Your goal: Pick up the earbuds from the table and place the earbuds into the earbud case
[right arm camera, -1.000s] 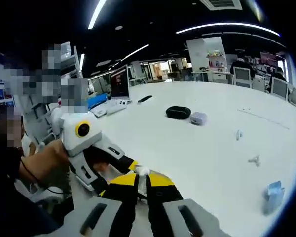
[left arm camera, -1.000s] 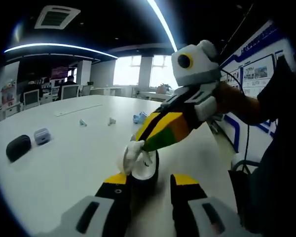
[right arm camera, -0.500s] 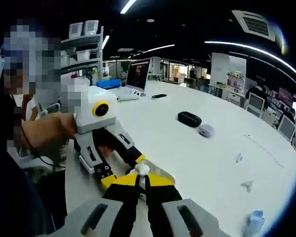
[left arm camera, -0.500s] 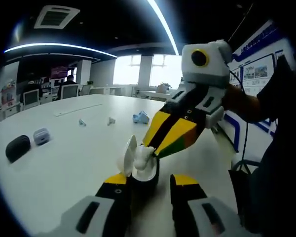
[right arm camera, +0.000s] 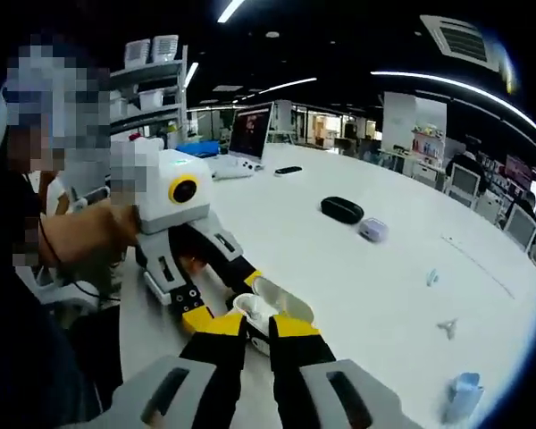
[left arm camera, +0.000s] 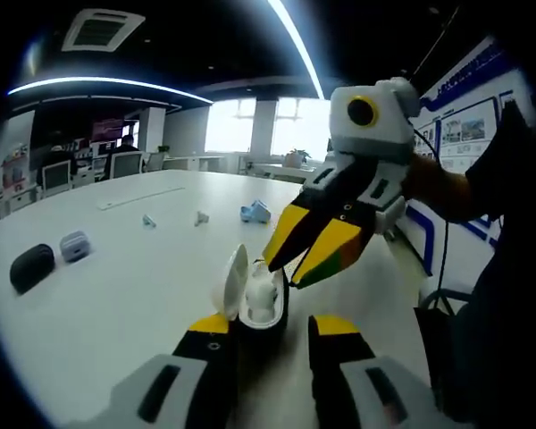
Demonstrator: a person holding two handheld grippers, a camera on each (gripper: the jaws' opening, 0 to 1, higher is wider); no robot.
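The white earbud case (left arm camera: 261, 313) stands on the table with its lid (left arm camera: 231, 281) swung open, and my left gripper (left arm camera: 263, 329) is shut on it. A white earbud (left arm camera: 263, 292) sits in the case. My right gripper (left arm camera: 292, 271) reaches in from the right and hovers just above the case, open, with nothing between its yellow fingertips (left arm camera: 286, 239). In the right gripper view the case (right arm camera: 266, 308) lies just past my right gripper (right arm camera: 257, 327), held by the left gripper (right arm camera: 225, 299) coming from the left. Two loose earbuds (left arm camera: 148, 221) (left arm camera: 202, 218) lie farther out on the table.
A black oval case (left arm camera: 31, 266) and a small grey case (left arm camera: 75, 246) lie at the far left, and a blue packet (left arm camera: 255, 213) lies beyond the earbuds. A laptop (right arm camera: 248, 143) stands at the table's far end. The person's hand (right arm camera: 80, 237) holds the left gripper.
My right gripper has opened and let go of the earbud, which now sits in the case. It has lifted slightly off the case. The left gripper and case have stayed put.
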